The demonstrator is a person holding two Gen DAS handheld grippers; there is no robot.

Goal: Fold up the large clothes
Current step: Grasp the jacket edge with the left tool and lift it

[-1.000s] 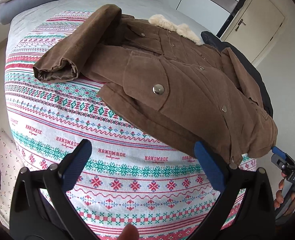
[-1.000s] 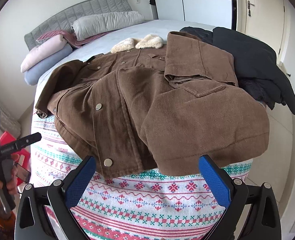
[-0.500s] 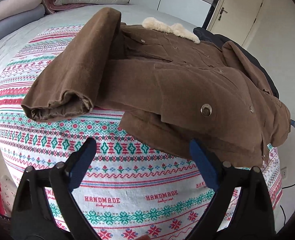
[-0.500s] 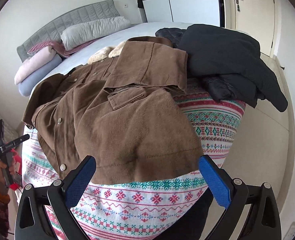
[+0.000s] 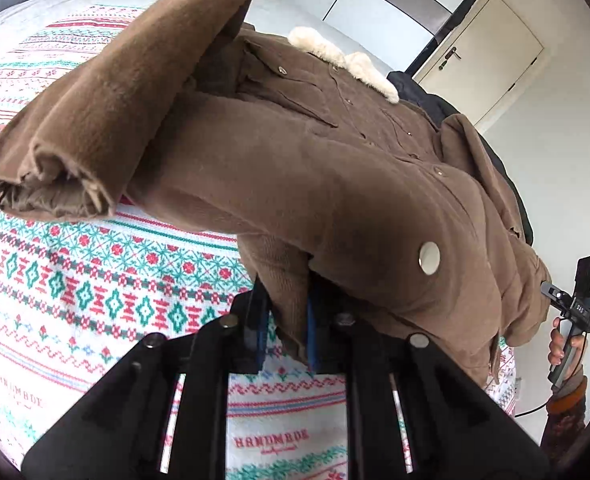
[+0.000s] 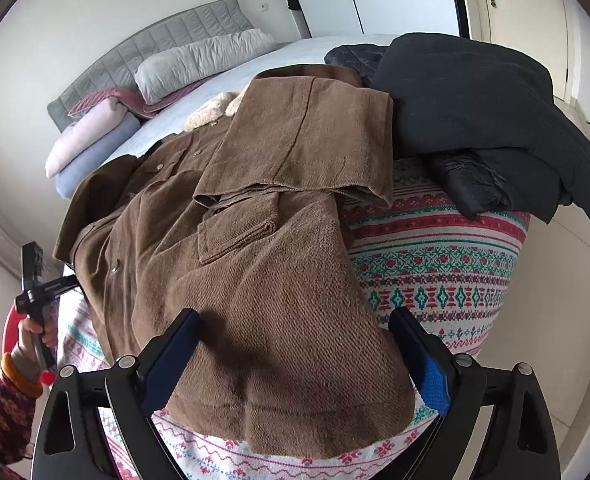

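The bed (image 6: 435, 280), covered by a patterned blanket (image 5: 95, 280) in red, green and white, serves as the landmark for all positions. A grey padded headboard (image 6: 167, 48) stands at its far end, with pale pillows (image 6: 199, 60) and rolled bedding (image 6: 91, 140) lying against it. A brown jacket (image 5: 335, 184) is spread across the foot half of the bed, its cream fleece collar (image 5: 347, 64) pointing toward the headboard. One sleeve (image 5: 107, 112) is folded in over the jacket's front, its open cuff facing the foot of the bed; the other sleeve (image 6: 307, 140) likewise lies folded across the body. The jacket's lower hem hangs at the foot edge of the bed. A pile of dark clothes (image 6: 475, 108) lies on the bed's corner, just beside the jacket. A wardrobe and a door (image 5: 491, 56) stand past the bed. The left gripper (image 5: 285, 332) is clenched on the jacket's hem at the foot edge, brown cloth pinched between its blue pads (image 5: 310, 320). The right gripper (image 6: 295, 352) is spread wide over the hem on the other side of the jacket, grasping nothing; its blue pads (image 6: 435, 376) stand either side of the cloth.
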